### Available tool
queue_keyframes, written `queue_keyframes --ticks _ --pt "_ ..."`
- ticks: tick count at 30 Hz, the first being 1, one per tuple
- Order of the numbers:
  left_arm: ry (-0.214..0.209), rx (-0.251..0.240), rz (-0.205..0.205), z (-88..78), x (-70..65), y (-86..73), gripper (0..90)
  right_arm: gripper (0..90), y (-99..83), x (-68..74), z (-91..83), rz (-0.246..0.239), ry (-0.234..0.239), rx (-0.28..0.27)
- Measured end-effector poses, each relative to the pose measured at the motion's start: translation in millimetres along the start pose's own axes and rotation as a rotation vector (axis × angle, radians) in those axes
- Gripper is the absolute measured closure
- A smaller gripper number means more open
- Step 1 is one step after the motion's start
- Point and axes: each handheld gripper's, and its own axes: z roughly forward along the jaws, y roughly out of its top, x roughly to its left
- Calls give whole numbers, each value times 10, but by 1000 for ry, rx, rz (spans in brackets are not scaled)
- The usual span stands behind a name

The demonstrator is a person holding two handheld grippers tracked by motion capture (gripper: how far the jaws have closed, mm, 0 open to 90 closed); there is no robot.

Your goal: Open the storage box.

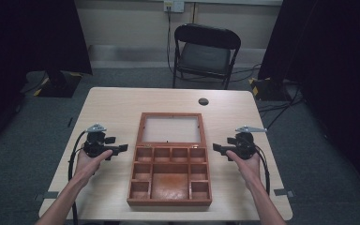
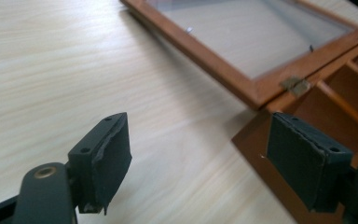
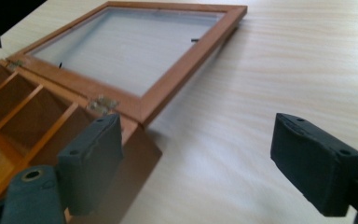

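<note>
A brown wooden box [image 1: 169, 176] lies open in the middle of the table, its several compartments showing and its glass-paned lid [image 1: 171, 129] folded flat behind it. My left gripper [image 1: 118, 149] hovers just left of the box, open, nothing between its pads. My right gripper [image 1: 218, 149] mirrors it at the box's right side, open too. In the left gripper view the lid [image 2: 256, 39] and a brass hinge [image 2: 294, 84] lie ahead, with the gripper [image 2: 205, 163] wide apart. In the right gripper view the lid [image 3: 135, 46] and a hinge [image 3: 102, 103] lie ahead of the gripper [image 3: 200, 163].
The light wooden table [image 1: 117, 108] has bare room on both sides of the box. A small dark round cap [image 1: 203, 101] sits near the far edge. A black folding chair [image 1: 205, 54] stands behind the table, with dark curtains on either side.
</note>
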Motion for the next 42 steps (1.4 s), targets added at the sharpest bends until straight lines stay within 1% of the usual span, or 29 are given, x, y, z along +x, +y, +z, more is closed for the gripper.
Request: queue_keyframes --ticks 1,2,3,4,5,7,8,10,11,14,16,17,18,20,21,23,24,26,29,30,32,33,34,35,36,37,38,40,42 --pt "13 5 5 -31 8 -19 211 158 -25 -3 -44 -3 -9 2" --pt "33 6 3 -64 11 -39 211 148 -48 1 -90 0 -18 11" --pt "53 3 -6 -96 10 -58 213 148 -74 3 -130 -8 -30 13" --pt "58 -1 -4 -129 16 -75 214 148 -104 6 -172 -15 -45 17" --pt "56 -1 -9 -156 15 -89 214 148 -136 13 -211 -17 -61 22" --pt "64 3 0 -204 6 -115 215 149 -202 18 -274 -25 -83 37" --pt "71 4 7 -223 -1 -132 215 149 -238 19 -306 -23 -83 43" --pt "83 23 19 -252 -25 -181 215 149 -306 15 -366 -9 -80 46" --pt "81 32 24 -260 -27 -194 215 149 -359 15 -416 -7 -84 42" --pt "78 42 22 -273 -45 -229 214 149 -401 15 -460 -1 -87 46" --pt "71 47 15 -288 -70 -283 213 149 -450 26 -500 2 -108 52" --pt "67 56 18 -288 -82 -305 213 148 -491 30 -523 10 -116 55" --pt "70 73 28 -291 -93 -324 211 149 -521 33 -533 10 -120 63" --pt "86 84 50 -304 -120 -376 211 150 -580 41 -550 16 -114 74" --pt "93 90 53 -309 -138 -412 211 150 -606 47 -557 22 -110 80" --pt "89 113 43 -312 -147 -445 211 150 -656 58 -558 15 -131 96" --pt "89 110 30 -314 -152 -468 211 150 -684 61 -552 14 -136 107" --pt "111 117 35 -307 -159 -507 211 150 -736 63 -526 14 -136 129" --pt "138 155 48 -252 -138 -552 211 151 -792 70 -464 -6 -156 160" --pt "152 150 55 -243 -137 -554 204 151 -804 72 -443 -15 -169 179" --pt "170 142 63 -232 -138 -560 199 147 -824 81 -419 -26 -194 175" --pt "192 133 90 -221 -142 -580 193 146 -825 91 -411 -28 -201 174" --pt "217 124 127 -207 -148 -606 182 146 -835 90 -403 -51 -214 169" --pt "219 108 128 -195 -150 -626 160 144 -854 94 -390 -84 -249 163" --pt "222 93 124 -187 -153 -641 143 121 -881 100 -370 -107 -289 148" --pt "220 85 124 -182 -148 -646 136 102 -899 93 -358 -101 -291 126" --pt "222 74 130 -174 -138 -653 127 83 -904 101 -345 -94 -303 118" --pt "222 75 131 -159 -118 -644 100 17 -924 113 -304 -88 -318 101" --pt "228 74 126 -148 -124 -640 84 0 -920 108 -289 -88 -325 104"
